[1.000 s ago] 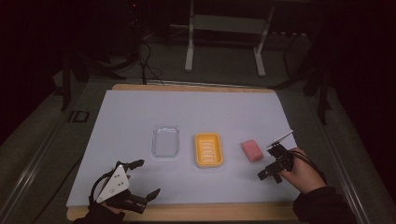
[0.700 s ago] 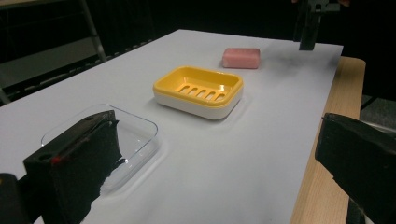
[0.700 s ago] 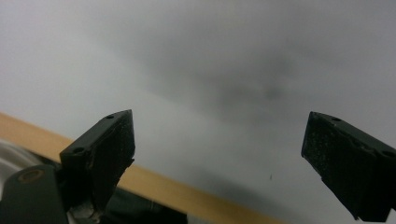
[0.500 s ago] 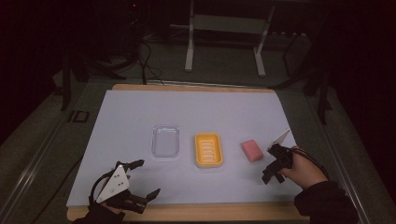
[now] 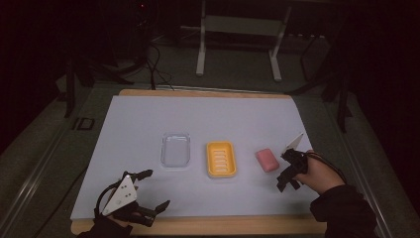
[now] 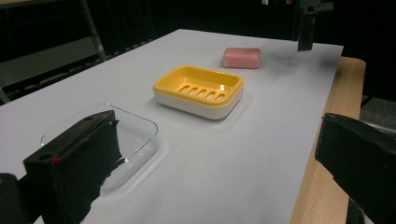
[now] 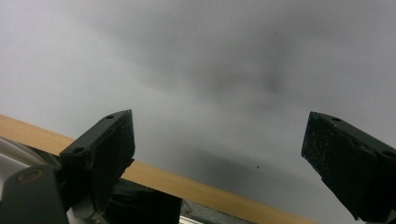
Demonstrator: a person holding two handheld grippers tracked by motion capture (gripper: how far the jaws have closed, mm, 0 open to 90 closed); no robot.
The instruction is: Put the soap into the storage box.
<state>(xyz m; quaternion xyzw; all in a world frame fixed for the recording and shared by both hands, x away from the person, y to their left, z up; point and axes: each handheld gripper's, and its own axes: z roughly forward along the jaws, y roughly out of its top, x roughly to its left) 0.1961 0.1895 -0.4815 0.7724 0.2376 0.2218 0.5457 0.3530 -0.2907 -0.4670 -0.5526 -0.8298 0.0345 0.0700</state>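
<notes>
On the white sheet lie a clear plastic tray (image 5: 176, 149), a yellow soap dish (image 5: 221, 158) with a slotted floor, and a pink soap bar (image 5: 267, 159), in a row from left to right. My right gripper (image 5: 284, 171) hovers just right of the soap, open and empty, angled down at the sheet (image 7: 224, 70). My left gripper (image 5: 156, 189) sits near the front left edge, open wide with nothing in it. Along its jaws I see the tray (image 6: 135, 135) closest, then the dish (image 6: 198, 91), then the soap (image 6: 241, 57).
The white sheet (image 5: 198, 119) covers a wooden table whose bare front edge (image 5: 223, 225) runs below both hands. A metal stand (image 5: 237, 44) and cables stand on the dark floor beyond the far edge. The right gripper (image 6: 306, 23) hangs at the top of the left gripper view.
The right hand has shifted only slightly beside the soap. The left gripper and the three objects have stayed put.
</notes>
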